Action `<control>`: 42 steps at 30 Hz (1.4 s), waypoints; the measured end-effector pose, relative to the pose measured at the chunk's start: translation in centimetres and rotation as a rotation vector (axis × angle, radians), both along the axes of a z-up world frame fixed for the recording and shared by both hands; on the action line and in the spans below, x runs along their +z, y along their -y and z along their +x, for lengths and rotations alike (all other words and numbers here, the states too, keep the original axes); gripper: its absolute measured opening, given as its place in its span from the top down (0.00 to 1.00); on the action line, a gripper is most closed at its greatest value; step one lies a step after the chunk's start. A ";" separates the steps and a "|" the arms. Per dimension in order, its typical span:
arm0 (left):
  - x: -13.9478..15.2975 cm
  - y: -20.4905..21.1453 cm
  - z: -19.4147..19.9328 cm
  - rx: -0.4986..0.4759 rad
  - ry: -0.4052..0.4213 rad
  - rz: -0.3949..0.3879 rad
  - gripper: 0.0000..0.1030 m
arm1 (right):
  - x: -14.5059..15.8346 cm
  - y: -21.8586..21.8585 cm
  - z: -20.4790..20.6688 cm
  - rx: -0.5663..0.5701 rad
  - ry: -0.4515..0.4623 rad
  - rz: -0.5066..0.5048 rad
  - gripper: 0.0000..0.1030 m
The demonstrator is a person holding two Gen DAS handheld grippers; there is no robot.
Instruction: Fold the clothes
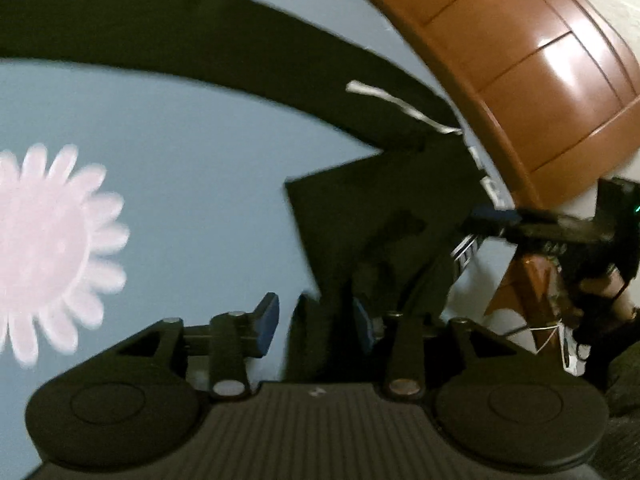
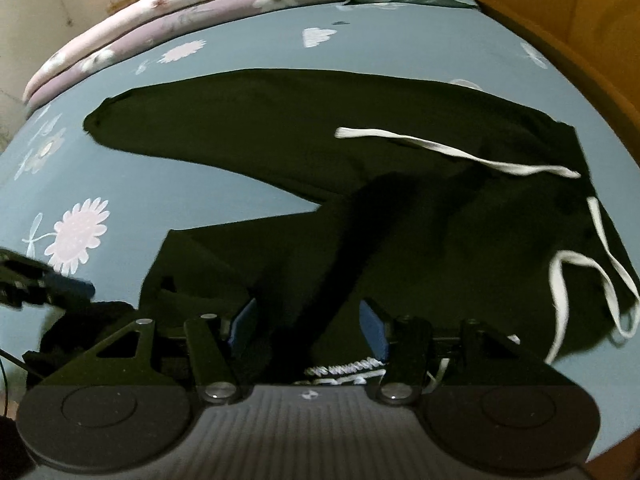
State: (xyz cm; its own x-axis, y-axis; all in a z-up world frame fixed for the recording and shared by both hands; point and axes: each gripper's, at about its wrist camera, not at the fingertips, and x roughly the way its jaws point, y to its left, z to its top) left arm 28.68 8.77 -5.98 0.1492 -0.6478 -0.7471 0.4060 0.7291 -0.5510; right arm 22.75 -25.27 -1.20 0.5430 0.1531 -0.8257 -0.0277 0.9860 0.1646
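A bed (image 2: 248, 184) with a blue flowered sheet, filling both views. A brown footboard (image 1: 532, 80) along one edge; folded pink and lilac bedding (image 2: 160, 12) stacked at the far edge.

Dark trousers (image 2: 280, 120) spread across the middle of the bed: one leg flat and straight toward the far left, the other bent back over itself near the near edge, cloth rumpled there. Waist end toward the right edge, close to the footboard, with a white drawstring (image 2: 452, 152) trailing loose over the cloth and looping off the waistband.

Judged part-folded at most: legs not laid one on the other, no tidy stack, drawstring untucked. Fits either a fold under way or a spread garment being gathered; not settled by these views.

Left claw (image 1: 316, 320) half open, a dark fold of the bent leg standing between its blue pads, not plainly pinched. Right claw (image 2: 308, 324) wide open over the near leg, cloth lying between the pads but not gripped, a printed label just under it.
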 end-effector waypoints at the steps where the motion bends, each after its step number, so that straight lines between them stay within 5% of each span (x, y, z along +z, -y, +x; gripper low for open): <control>1: -0.4 0.0 -0.3 0.002 -0.011 0.003 0.58 | 0.0 -0.2 0.3 0.010 -0.001 -0.002 0.38; 8: -2.4 1.1 -1.4 -0.041 -0.039 -0.010 0.54 | 0.4 -1.6 1.2 0.053 -0.012 -0.024 0.37; 11: -2.4 1.9 -1.6 -0.086 -0.024 -0.012 0.63 | 0.4 -1.9 1.2 0.055 -0.015 -0.035 0.37; 12: -2.2 2.0 -1.8 -0.099 -0.012 -0.012 0.75 | 0.5 -2.0 1.2 0.055 -0.014 -0.036 0.37; 16: -0.6 1.0 -2.4 -0.100 0.057 0.008 0.79 | 0.8 -2.1 1.3 0.048 -0.008 -0.043 0.37; 22: 2.6 -3.9 -2.6 0.057 0.124 0.025 0.80 | 1.1 -2.5 2.1 0.054 0.005 -0.043 0.37; 36: 4.2 -14.3 -5.4 0.454 0.171 0.237 0.84 | 1.1 -6.6 5.0 0.193 0.008 -0.038 0.37; 42: 2.5 -16.0 -5.8 0.525 0.134 0.266 0.69 | 1.3 -7.7 5.3 0.227 0.002 -0.048 0.37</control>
